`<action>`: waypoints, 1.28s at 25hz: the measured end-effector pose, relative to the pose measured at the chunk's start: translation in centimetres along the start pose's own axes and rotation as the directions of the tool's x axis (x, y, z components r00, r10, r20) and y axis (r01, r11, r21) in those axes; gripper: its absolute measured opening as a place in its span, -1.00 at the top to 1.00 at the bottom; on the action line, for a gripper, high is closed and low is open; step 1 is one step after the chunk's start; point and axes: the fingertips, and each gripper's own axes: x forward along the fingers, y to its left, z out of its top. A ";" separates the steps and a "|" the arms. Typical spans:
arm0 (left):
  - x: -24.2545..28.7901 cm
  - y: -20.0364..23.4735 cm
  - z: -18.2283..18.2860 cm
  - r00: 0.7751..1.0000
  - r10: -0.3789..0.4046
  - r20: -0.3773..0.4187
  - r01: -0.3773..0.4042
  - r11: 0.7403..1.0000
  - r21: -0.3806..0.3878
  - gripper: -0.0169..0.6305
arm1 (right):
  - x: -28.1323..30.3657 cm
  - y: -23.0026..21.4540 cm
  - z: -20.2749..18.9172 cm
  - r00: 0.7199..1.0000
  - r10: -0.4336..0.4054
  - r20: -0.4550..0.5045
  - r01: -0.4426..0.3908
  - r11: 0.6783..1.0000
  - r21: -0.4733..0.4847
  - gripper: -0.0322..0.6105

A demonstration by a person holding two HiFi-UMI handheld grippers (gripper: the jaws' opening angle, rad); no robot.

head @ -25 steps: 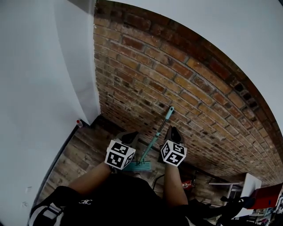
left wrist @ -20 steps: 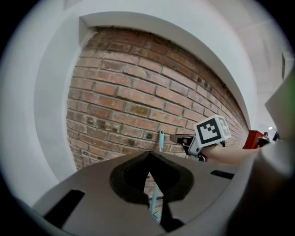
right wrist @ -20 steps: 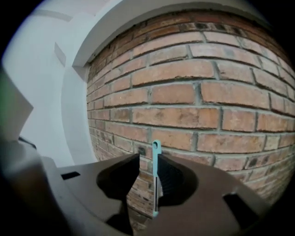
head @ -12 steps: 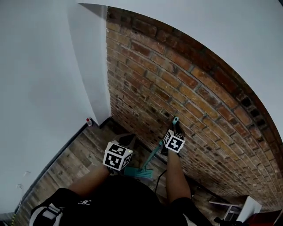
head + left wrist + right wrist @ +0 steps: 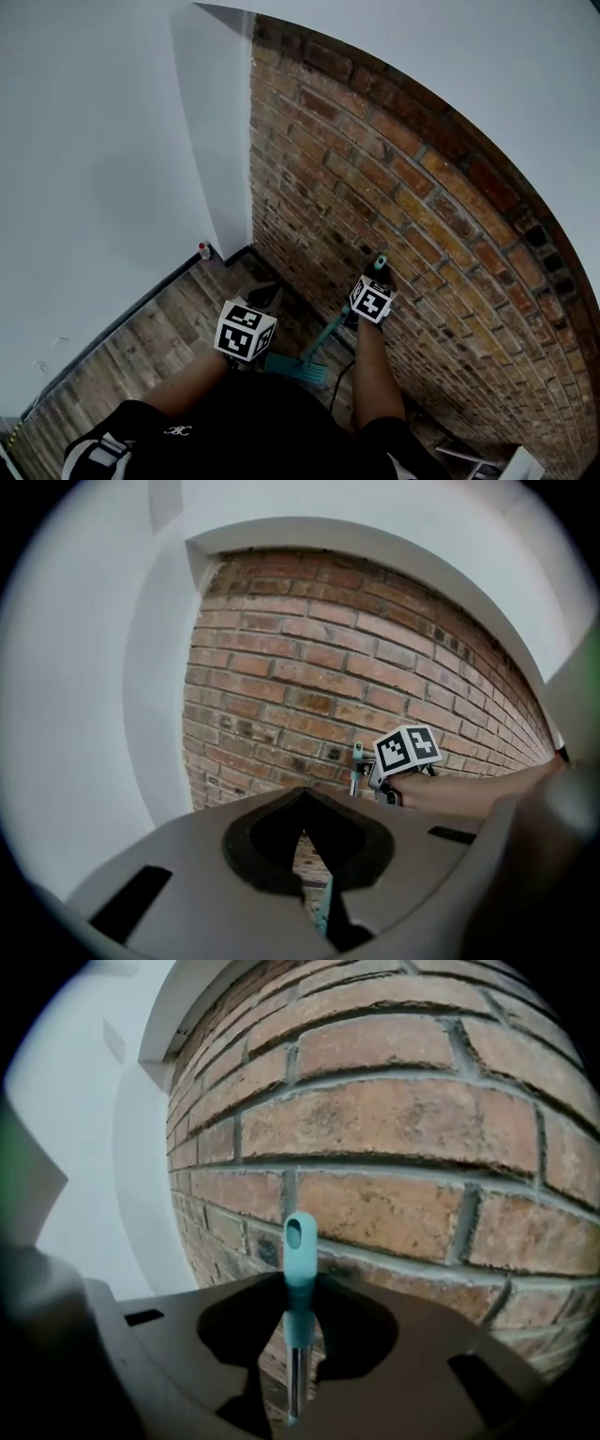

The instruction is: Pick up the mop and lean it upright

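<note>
Two jaws, those of the right gripper (image 5: 298, 1326), clamp the mop (image 5: 299, 1251) just below its teal tip. Over the last second they have carried the handle up and inward, so the tip is now just beside the brick wall (image 5: 403, 206), while the mop head (image 5: 295, 368) rests on the floor (image 5: 141, 347) at the wall's foot. The left gripper (image 5: 302, 841), pressed together on nothing, hangs apart from the mop. The lean looks nearly done.

One mop (image 5: 298, 368); two tools (left hand-held gripper (image 5: 265, 298), right hand-held gripper (image 5: 376, 279)); one small red-topped object (image 5: 203, 249).
</note>
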 end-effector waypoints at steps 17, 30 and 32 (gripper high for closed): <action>1.8 -3.7 -1.1 0.993 -0.109 -0.037 0.109 0.994 0.016 0.97 | -8.5 3.2 -1.6 0.977 0.195 0.088 -0.189 0.980 -0.068 0.57; 4.1 -9.8 -2.0 0.954 -0.286 -0.086 0.290 0.956 0.051 0.97 | -16.8 2.3 -4.1 0.982 0.125 0.139 -0.119 0.992 -0.050 0.57; 4.4 -10.8 -2.3 0.947 -0.309 -0.093 0.315 0.947 0.062 0.97 | -17.9 1.8 -4.6 0.984 0.108 0.144 -0.102 0.994 -0.044 0.57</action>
